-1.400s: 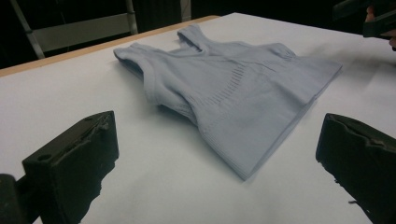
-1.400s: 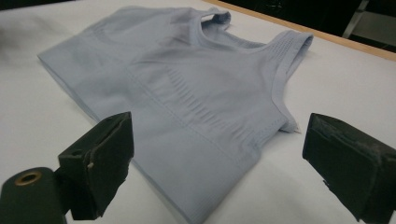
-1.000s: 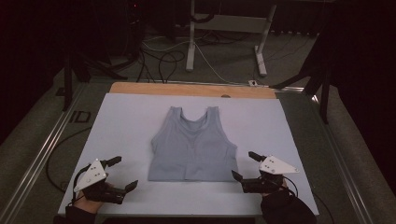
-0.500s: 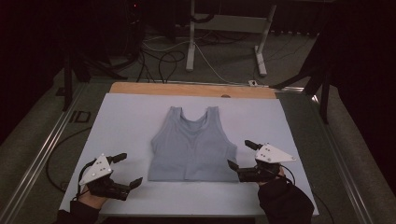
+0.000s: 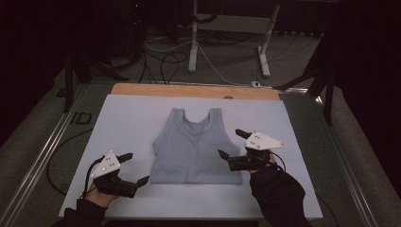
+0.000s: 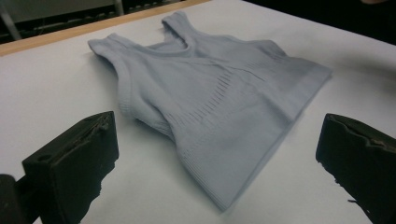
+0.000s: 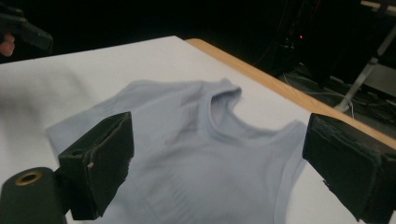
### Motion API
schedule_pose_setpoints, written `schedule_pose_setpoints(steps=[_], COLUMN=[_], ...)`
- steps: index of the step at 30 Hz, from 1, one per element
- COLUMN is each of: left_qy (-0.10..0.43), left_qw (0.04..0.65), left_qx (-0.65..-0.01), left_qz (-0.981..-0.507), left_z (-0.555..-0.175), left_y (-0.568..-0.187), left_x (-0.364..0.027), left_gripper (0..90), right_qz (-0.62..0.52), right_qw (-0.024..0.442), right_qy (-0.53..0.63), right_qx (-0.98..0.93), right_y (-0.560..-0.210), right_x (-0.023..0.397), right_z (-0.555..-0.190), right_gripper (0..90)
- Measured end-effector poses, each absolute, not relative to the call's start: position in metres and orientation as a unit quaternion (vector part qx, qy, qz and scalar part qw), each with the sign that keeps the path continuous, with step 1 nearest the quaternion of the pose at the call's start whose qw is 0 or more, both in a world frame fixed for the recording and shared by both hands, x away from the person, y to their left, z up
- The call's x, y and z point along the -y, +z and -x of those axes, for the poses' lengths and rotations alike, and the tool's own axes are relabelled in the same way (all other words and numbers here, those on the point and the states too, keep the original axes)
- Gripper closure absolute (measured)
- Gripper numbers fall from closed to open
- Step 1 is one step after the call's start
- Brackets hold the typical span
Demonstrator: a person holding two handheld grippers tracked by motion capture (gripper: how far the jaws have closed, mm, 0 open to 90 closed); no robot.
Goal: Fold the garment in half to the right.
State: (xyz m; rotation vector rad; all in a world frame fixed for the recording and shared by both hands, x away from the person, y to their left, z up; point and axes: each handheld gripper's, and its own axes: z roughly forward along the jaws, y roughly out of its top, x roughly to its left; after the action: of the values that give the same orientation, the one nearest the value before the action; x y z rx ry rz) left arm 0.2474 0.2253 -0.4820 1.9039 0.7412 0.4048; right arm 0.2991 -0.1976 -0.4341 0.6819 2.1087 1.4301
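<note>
A pale blue sleeveless top (image 5: 195, 149) lies flat in the middle of the white table (image 5: 127, 123), straps toward the far edge, hem toward me. My left gripper (image 5: 131, 168) is open at the hem's left corner, just off the cloth. In the left gripper view the top (image 6: 219, 98) lies ahead of the wide-apart jaws. My right gripper (image 5: 232, 144) is open over the top's right side edge. In the right gripper view the top (image 7: 187, 154) spreads beneath and between the jaws, and the left gripper (image 7: 23, 28) shows far off at the upper left.
A wooden strip (image 5: 194, 91) runs along the table's far edge. Beyond it stand a white stand's legs (image 5: 227, 42) and loose cables (image 5: 163, 56) on the floor. Metal rails (image 5: 42, 156) border the table's sides.
My right gripper has moved forward and inward from beside the hem's right corner to over the top's right side. The left gripper shifted slightly forward and right toward the hem.
</note>
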Motion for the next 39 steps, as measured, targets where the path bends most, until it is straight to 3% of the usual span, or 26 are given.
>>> schedule_pose_setpoints(steps=[13,22,31,39], left_qy=[0.152,0.155,0.126,0.085], left_qw=[0.465,0.442,0.415,0.373], left_qx=[-0.333,-0.353,-0.388,-0.383], left_qz=[-0.806,-0.81,-0.813,-0.841], left_z=[-0.254,-0.257,-0.268,-0.276], left_y=[-0.485,-0.495,-0.507,-0.519], left_x=[-0.212,-0.2,-0.195,-0.186], left_gripper=[0.0,0.0,0.0,7.8], right_qz=[-0.222,-0.216,-0.21,-0.207], right_qw=[0.245,0.23,0.216,0.206], right_qy=[0.53,0.528,0.528,0.524], right_qx=[-0.781,-0.788,-0.794,-0.8], right_y=[-0.419,-0.424,-0.428,-0.434], right_x=[0.162,0.136,0.115,0.105], right_z=[-0.326,-0.342,-0.354,-0.359], right_gripper=[9.2,9.2,9.2,9.2])
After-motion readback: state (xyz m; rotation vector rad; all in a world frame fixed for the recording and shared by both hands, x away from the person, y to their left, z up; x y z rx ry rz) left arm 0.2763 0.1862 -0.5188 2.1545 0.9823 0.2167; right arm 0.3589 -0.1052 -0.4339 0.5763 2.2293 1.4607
